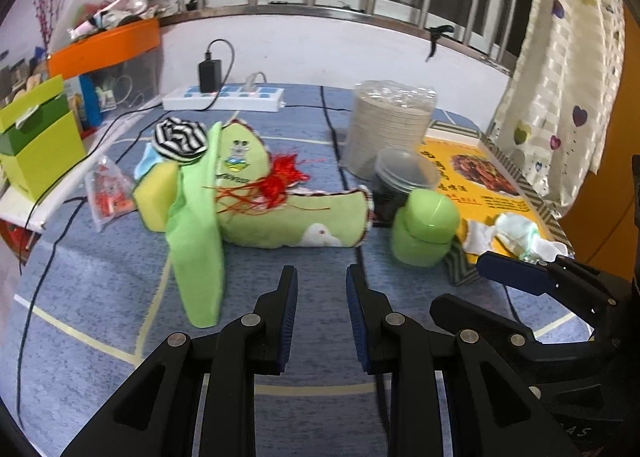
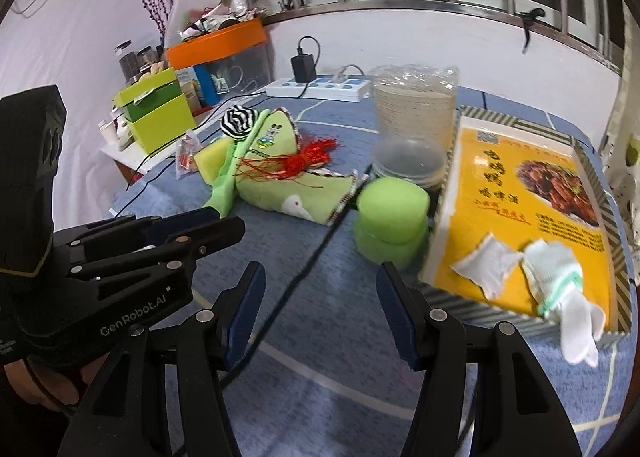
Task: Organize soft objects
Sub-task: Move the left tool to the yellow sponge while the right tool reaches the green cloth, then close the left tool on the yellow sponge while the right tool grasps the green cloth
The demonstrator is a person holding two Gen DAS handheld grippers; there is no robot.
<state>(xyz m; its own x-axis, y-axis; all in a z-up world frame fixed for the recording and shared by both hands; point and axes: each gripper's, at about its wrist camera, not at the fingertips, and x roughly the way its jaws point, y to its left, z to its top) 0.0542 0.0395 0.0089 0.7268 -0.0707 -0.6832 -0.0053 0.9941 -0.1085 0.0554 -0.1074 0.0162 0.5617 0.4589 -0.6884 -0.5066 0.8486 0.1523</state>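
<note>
Both grippers are held over the blue counter, the left gripper (image 1: 322, 277) with fingers parted and empty, the right gripper (image 2: 322, 277) wider, also empty. White socks (image 2: 560, 289) lie on the yellow tray (image 2: 500, 185) at the right edge; a green pouch (image 1: 280, 213) lies mid-counter.

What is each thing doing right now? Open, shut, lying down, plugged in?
left gripper: open, empty.
right gripper: open wide, empty.
green jar: lid on, upright.
clear tub: lidded.
black charger: plugged into the power strip.
white socks: crumpled in the yellow tray.
green pouch: lying flat.
</note>
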